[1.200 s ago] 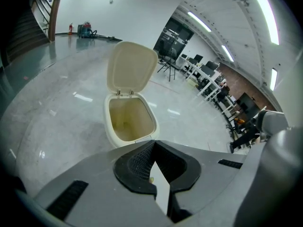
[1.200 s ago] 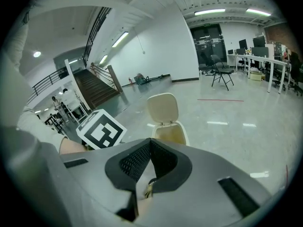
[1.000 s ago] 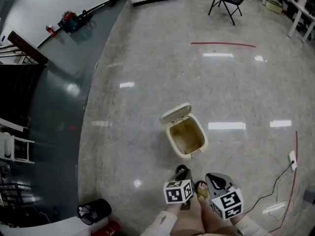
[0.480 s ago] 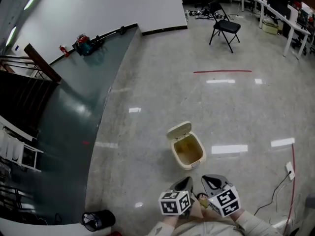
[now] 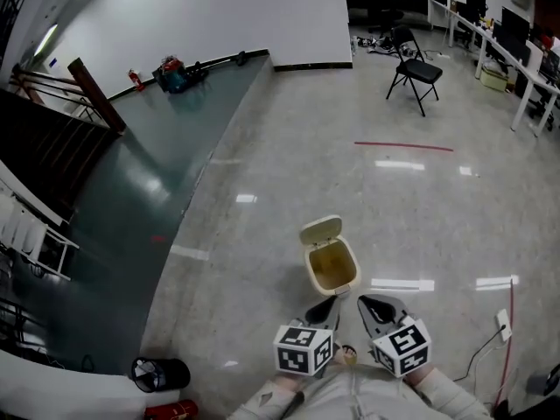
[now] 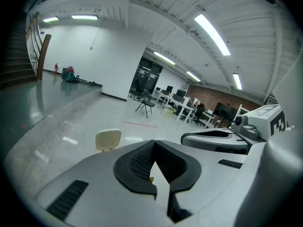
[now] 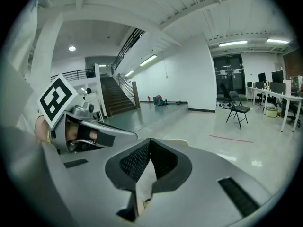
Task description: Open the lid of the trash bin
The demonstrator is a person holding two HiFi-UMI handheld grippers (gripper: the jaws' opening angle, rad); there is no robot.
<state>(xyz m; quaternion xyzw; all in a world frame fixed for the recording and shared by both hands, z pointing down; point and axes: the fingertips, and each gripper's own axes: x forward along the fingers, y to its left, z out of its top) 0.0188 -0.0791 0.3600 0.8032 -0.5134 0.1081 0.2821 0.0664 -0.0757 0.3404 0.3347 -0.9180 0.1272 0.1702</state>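
Open-plan office hall, polished stone floor [image 5: 262,147], desks with monitors [image 5: 499,33], folding chair [image 5: 416,70], staircase [image 7: 113,100]

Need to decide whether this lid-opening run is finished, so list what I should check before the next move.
1. Lid of the trash bin raised: ok, it stands tipped back and the inside shows.
2. Bin upright on the floor: ok.
3. Left hand-held gripper empty: ok, jaws together on nothing.
4. Right hand-held gripper empty: ok, jaws together on nothing.
5. Both grippers apart from the bin: ok, neither touches it.
6. Bin contents: cannot tell, too small.
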